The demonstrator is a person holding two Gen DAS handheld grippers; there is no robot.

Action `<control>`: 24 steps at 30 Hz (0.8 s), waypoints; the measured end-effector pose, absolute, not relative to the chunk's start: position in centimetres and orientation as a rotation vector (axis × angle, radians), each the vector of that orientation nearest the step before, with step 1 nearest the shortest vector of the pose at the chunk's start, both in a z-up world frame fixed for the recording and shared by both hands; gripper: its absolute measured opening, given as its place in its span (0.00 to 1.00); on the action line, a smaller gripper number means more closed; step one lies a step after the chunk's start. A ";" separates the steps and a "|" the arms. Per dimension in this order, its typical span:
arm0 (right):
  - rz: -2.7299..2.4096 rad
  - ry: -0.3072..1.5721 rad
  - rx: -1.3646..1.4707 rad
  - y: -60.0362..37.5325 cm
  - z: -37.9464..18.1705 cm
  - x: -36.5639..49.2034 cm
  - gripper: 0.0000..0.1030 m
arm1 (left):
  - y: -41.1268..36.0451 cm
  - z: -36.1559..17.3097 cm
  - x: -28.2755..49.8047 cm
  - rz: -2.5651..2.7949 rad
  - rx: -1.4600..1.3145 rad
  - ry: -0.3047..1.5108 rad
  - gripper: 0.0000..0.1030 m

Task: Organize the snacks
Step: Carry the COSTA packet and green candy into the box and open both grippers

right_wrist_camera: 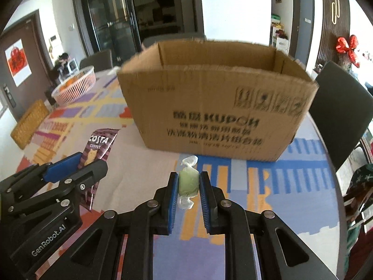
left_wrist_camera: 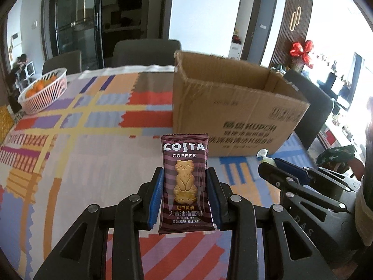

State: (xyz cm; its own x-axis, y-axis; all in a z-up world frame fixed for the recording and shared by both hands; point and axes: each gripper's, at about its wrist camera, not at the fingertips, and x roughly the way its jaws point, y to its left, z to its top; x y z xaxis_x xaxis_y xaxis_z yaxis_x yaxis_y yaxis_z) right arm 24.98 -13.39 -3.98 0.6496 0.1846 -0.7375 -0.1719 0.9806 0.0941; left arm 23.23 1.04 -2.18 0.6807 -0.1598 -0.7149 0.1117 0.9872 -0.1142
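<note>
My left gripper [left_wrist_camera: 184, 178] is shut on a maroon Costa Coffee biscuit packet [left_wrist_camera: 185, 182] with a cat picture, held upright above the table. It also shows at the left of the right wrist view [right_wrist_camera: 99, 147]. My right gripper [right_wrist_camera: 188, 179] is shut on a green wrapped candy [right_wrist_camera: 188, 182] with clear twisted ends. Its tip with the candy shows at the right of the left wrist view [left_wrist_camera: 265, 157]. An open cardboard box [left_wrist_camera: 233, 109] stands ahead of both grippers, and in the right wrist view [right_wrist_camera: 216, 98] it is straight in front.
A patterned cloth [left_wrist_camera: 93, 140] covers the table. A white basket of oranges [left_wrist_camera: 43, 89] sits at the far left. A woven yellow mat [right_wrist_camera: 29, 123] lies at the left table edge. Dark chairs [right_wrist_camera: 338, 109] stand around the table.
</note>
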 end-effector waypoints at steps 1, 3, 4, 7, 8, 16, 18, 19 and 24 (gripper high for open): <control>0.199 0.825 0.022 -13.8 -3.4 24.8 0.19 | 1.0 -1.7 23.3 -0.155 -0.063 0.801 0.35; 0.199 0.800 0.034 -14.2 -2.4 24.6 0.19 | 0.7 -0.8 23.4 -0.157 -0.062 0.786 0.35; 0.195 0.781 0.042 -14.6 -1.7 24.5 0.19 | 0.5 -0.3 23.4 -0.159 -0.058 0.776 0.35; 0.193 0.745 0.049 -15.3 -0.2 24.4 0.19 | 0.0 1.0 23.7 -0.159 -0.046 0.749 0.35; 0.192 0.738 0.051 -15.3 0.0 24.5 0.19 | -0.1 1.4 23.9 -0.160 -0.046 0.742 0.35; 0.189 0.650 0.071 -16.4 3.2 24.7 0.19 | -0.8 4.6 25.0 -0.171 -0.033 0.678 0.35; 0.190 0.633 0.074 -16.5 4.0 24.8 0.19 | -1.1 5.3 25.5 -0.171 -0.025 0.665 0.35; 0.187 0.622 0.074 -16.7 4.5 25.0 0.19 | -1.2 5.6 25.8 -0.173 -0.026 0.659 0.35; 0.176 0.580 0.059 -17.1 6.2 25.8 0.19 | -1.6 6.8 27.5 -0.180 -0.025 0.653 0.35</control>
